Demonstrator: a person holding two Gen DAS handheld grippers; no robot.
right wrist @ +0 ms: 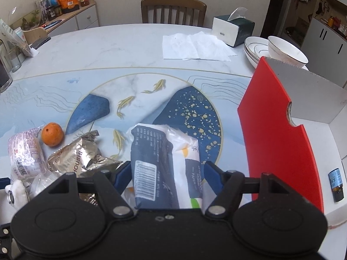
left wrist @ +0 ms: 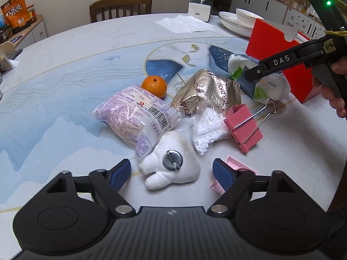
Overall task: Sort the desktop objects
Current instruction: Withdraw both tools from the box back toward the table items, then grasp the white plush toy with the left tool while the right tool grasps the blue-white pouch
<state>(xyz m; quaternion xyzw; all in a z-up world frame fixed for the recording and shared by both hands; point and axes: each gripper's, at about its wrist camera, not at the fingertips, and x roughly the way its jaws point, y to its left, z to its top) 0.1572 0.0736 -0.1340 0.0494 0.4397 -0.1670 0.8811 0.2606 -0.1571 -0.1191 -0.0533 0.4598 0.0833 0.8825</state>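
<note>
At the near edge of the table (left wrist: 65,49), we keep the left gripper (left wrist: 172,171) parted astride the white plush brooch (left wrist: 171,162), pads clear of it, while the right gripper (right wrist: 168,174) brackets the tissue pack (right wrist: 164,158), contact unconfirmed, beside the red box (right wrist: 275,140) for sorting.

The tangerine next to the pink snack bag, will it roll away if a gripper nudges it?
Probably yes. The tangerine is round and sits free on the smooth table, so a side push could send it rolling. The pink snack bag beside it might stop it on that side. Its dimpled peel looks firm, so it should tolerate a gentle squeeze.
</note>
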